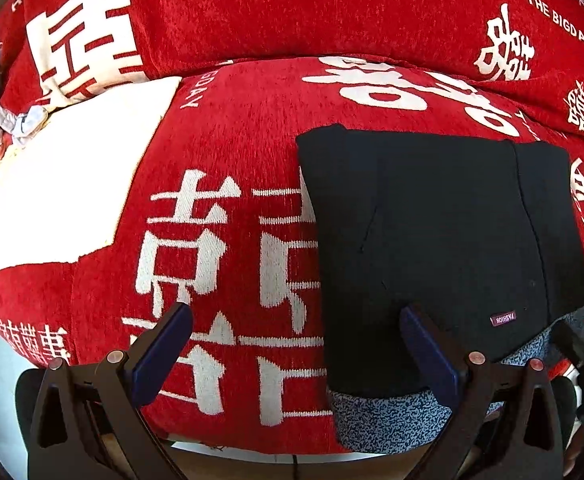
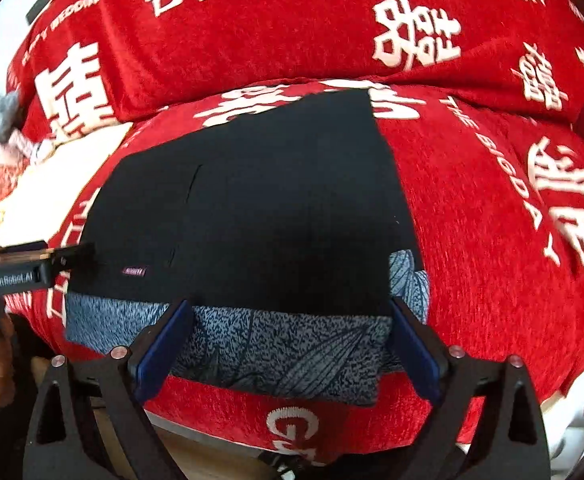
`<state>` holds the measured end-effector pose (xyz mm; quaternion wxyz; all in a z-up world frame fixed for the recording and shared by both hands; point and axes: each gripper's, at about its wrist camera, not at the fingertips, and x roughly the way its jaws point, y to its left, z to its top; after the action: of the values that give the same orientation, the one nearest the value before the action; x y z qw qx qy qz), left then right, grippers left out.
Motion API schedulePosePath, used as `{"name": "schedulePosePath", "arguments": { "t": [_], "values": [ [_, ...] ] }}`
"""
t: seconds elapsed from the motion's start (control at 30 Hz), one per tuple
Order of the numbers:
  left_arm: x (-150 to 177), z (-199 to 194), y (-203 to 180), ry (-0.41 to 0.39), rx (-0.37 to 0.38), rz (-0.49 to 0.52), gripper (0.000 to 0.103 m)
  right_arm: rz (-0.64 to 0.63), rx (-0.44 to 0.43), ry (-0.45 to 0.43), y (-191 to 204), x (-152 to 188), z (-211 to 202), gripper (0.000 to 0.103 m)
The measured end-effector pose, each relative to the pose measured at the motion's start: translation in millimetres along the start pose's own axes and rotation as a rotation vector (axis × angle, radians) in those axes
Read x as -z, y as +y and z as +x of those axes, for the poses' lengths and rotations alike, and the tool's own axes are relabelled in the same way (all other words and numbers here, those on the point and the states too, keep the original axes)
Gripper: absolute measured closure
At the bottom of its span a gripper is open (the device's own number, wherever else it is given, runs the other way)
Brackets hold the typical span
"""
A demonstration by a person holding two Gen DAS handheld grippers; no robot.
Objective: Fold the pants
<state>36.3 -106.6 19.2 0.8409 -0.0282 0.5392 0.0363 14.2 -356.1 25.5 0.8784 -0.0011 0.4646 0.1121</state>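
lying folded on red sofa cover (image 2: pixel 492 200), black pants (image 2: pixel 252 200) with grey patterned band (image 2: pixel 276 344) nearest. hovering over band, right gripper (image 2: pixel 288 344), jaws apart, gripping nothing. sitting off pants' left edge, left gripper (image 1: pixel 296 352), also spread wide, empty.

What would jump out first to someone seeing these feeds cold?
The red cover with big white characters fills both views. On it lies a folded black garment with a blue-grey patterned piece showing at its near edge. Both the left gripper and the right gripper stand open at the near edge, holding nothing.
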Motion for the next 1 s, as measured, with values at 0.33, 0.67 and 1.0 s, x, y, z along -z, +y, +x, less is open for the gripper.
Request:
{"name": "schedulePosePath", "arguments": {
  "t": [0.33,0.67,1.0],
  "values": [
    [28,-30,19,-0.053,0.025,0.020,0.000,-0.295,0.010,-0.207,56,22,-62,0.006],
    [40,-17,40,-0.023,0.104,-0.067,0.000,-0.211,0.008,-0.169,41,26,-37,0.006],
    [40,5,14,0.037,0.097,0.027,0.000,-0.071,-0.067,-0.079,9,30,-15,0.006]
  ]
}}
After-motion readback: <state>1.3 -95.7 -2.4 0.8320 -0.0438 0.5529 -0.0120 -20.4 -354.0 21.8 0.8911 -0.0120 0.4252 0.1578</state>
